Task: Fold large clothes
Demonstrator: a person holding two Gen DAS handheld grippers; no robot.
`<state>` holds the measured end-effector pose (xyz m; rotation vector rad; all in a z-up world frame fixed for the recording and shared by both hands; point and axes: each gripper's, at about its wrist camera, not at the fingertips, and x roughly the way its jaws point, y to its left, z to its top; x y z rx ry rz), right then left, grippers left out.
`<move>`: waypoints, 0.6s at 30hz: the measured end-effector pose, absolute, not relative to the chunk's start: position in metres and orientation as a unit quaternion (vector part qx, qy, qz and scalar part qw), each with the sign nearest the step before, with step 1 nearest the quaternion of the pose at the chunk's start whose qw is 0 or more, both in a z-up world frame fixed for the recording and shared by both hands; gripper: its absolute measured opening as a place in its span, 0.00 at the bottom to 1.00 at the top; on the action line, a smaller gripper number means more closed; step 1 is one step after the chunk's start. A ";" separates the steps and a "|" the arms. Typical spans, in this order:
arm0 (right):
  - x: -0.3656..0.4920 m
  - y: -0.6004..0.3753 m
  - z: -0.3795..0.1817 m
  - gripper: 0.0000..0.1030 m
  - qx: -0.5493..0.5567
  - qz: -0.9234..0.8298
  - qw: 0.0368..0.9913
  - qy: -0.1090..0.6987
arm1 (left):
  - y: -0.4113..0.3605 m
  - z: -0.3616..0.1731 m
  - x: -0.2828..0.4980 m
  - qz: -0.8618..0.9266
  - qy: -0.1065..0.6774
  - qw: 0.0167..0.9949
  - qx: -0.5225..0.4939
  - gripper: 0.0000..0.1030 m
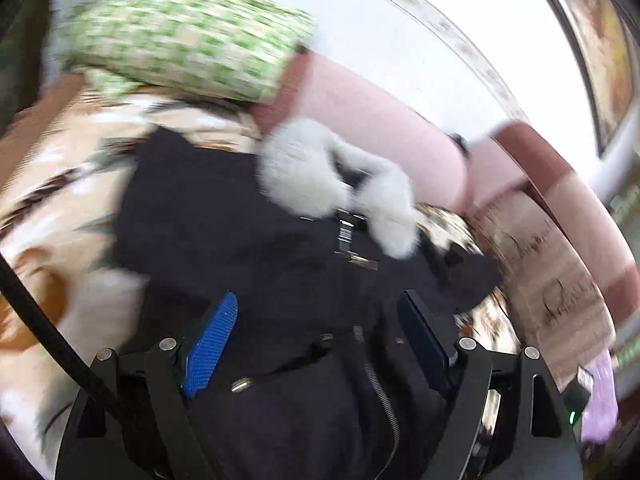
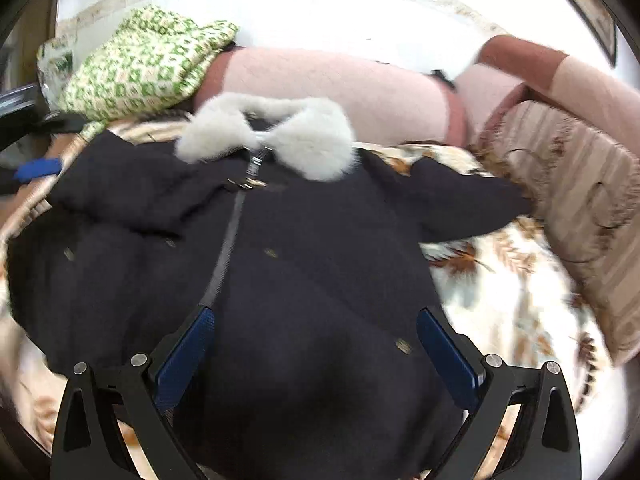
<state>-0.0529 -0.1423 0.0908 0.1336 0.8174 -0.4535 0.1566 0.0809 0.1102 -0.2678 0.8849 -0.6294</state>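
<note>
A dark navy coat (image 1: pixel 224 220) (image 2: pixel 320 248) with a white fur collar (image 1: pixel 304 168) (image 2: pixel 276 132) lies spread, front up, on a floral blanket. Its zip (image 2: pixel 226 248) runs down from the collar clasp. My left gripper (image 1: pixel 318 300) hovers open over the coat's chest, below the collar, with cloth under the gap and no pad pressing on it. One of its blue pads (image 2: pixel 38 170) shows at the coat's left shoulder in the right wrist view. My right gripper (image 2: pixel 316 314) stands open above the coat's lower body, gripping nothing.
The floral blanket (image 2: pixel 504 280) (image 1: pixel 60 200) covers the surface. A green-and-white checked cloth (image 2: pixel 148 60) (image 1: pixel 180 28) is heaped at the back left. Pink cushions (image 2: pixel 332 88) line the back, with a striped beige pillow (image 2: pixel 580 200) at right. A black cable (image 1: pixel 40 320) crosses the left.
</note>
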 end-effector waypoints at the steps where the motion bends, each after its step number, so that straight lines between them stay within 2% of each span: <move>1: -0.045 -0.146 0.092 0.99 0.088 -0.199 0.893 0.394 | 0.094 0.110 0.153 -0.275 0.415 0.856 -0.137 0.80; 3: -0.021 -0.155 0.094 0.99 0.142 -0.148 0.897 0.391 | 0.121 0.102 0.146 -0.219 0.407 0.875 -0.145 0.80; 8: 0.038 -0.163 0.078 0.99 0.194 -0.117 0.887 0.402 | 0.158 0.070 0.155 -0.149 0.413 0.888 -0.141 0.80; 14: 0.102 -0.163 0.031 0.99 0.239 -0.116 0.852 0.452 | 0.184 0.037 0.190 -0.142 0.452 0.842 -0.259 0.80; 18: 0.133 -0.156 0.015 0.99 0.255 -0.100 0.837 0.473 | 0.173 0.036 0.196 -0.152 0.459 0.830 -0.277 0.80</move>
